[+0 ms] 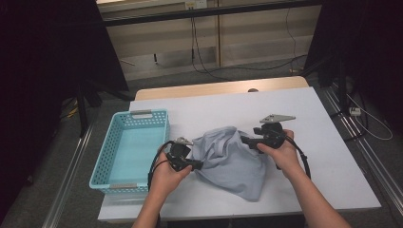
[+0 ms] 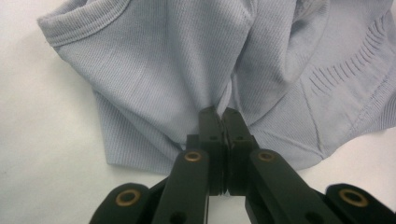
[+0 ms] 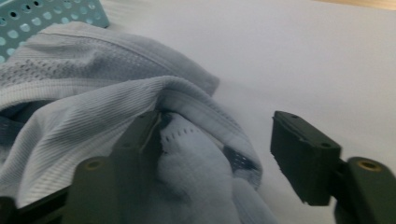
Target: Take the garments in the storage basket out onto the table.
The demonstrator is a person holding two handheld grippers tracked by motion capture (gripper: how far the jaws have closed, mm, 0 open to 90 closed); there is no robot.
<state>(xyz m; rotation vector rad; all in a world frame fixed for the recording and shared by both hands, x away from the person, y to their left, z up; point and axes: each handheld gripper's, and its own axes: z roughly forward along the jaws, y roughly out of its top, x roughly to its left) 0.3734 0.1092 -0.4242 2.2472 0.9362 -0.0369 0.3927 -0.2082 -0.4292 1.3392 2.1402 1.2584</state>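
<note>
The pale blue shirt [image 1: 231,161] lies bunched on the table [image 1: 304,114], beside the basket [image 1: 131,147]. A fold is clenched by the left gripper [image 2: 219,114]. The right gripper [image 3: 219,144] is spread around a hem, apparently not yet pinching. Closing is needed next.

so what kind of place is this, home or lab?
Most likely a lab recording station, not a home: a white-covered table between dark stands, loose cables on a grey carpeted floor, and a hand-held black tool at a pale blue ribbed knit garment.
</note>
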